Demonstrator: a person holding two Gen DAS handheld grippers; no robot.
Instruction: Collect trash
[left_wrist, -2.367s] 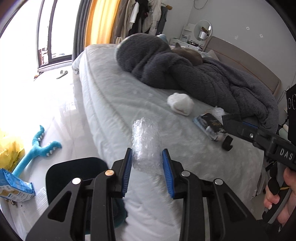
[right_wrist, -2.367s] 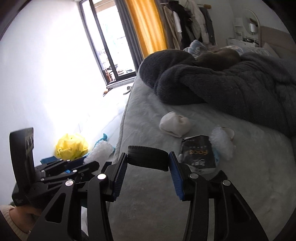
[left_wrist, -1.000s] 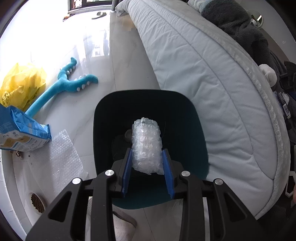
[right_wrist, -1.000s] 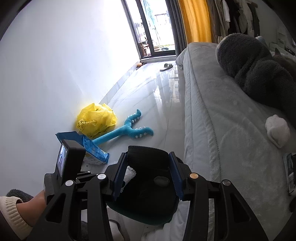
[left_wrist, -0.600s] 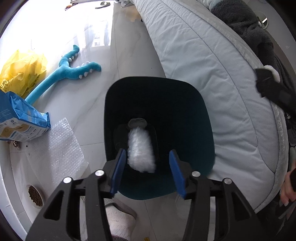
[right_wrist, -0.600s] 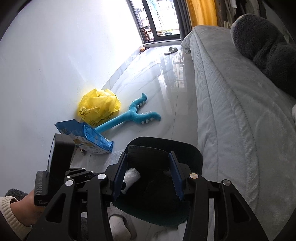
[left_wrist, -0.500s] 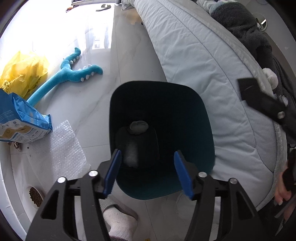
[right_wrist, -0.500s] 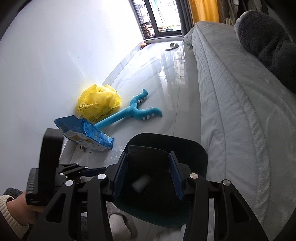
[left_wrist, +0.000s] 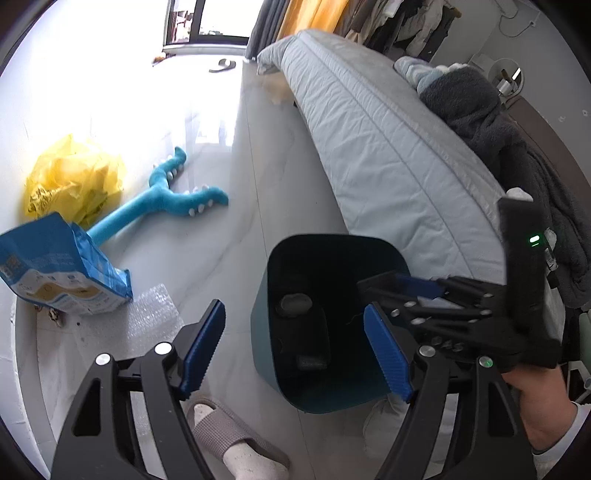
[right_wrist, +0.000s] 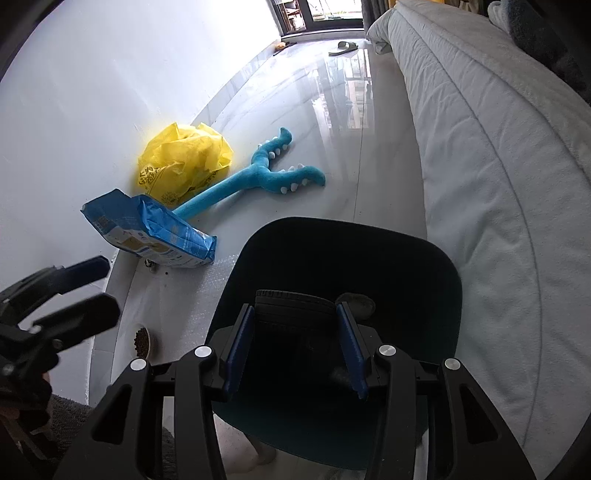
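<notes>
Gone from my left gripper (left_wrist: 293, 349) is the bubble-wrap roll; its jaws gape empty above the dark teal plastic bin (left_wrist: 260, 314), where I judge it fell. On the right, my right gripper (right_wrist: 295, 349) clamps a ribbed black rubber piece (right_wrist: 293, 304) over the bin, next to drop.

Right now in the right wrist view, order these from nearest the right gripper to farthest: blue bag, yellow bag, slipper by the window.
From the right gripper:
1. Blue bag, on the floor to the left.
2. Yellow bag, by the wall behind it.
3. Slipper, far up by the window.
</notes>
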